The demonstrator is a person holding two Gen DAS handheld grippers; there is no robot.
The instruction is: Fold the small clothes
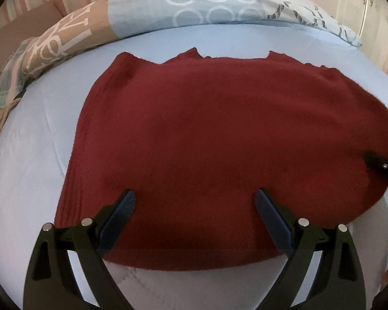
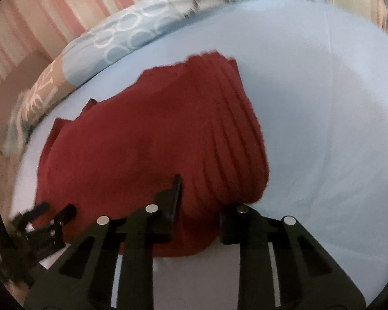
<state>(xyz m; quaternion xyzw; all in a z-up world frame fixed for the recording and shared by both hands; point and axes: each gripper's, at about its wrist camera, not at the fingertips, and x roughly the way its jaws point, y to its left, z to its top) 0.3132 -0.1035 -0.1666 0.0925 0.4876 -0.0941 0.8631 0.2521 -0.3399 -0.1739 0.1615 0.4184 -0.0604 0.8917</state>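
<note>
A dark red knit garment (image 1: 219, 142) lies spread flat on a light blue bed sheet (image 1: 38, 155). My left gripper (image 1: 195, 199) is open, its fingers wide apart just above the garment's near edge. In the right wrist view the garment (image 2: 147, 139) shows a ribbed hem along its right side. My right gripper (image 2: 201, 201) is open over the garment's near right corner; its right finger is partly hidden behind the cloth. The right gripper's tip (image 1: 380, 165) shows at the left view's right edge. The left gripper (image 2: 44, 222) shows at the right view's lower left.
A patterned blue, brown and white pillow or duvet (image 1: 168, 7) lies along the far edge of the bed. A pink striped wall (image 2: 51, 13) stands behind it. Bare sheet (image 2: 323, 103) lies to the right of the garment.
</note>
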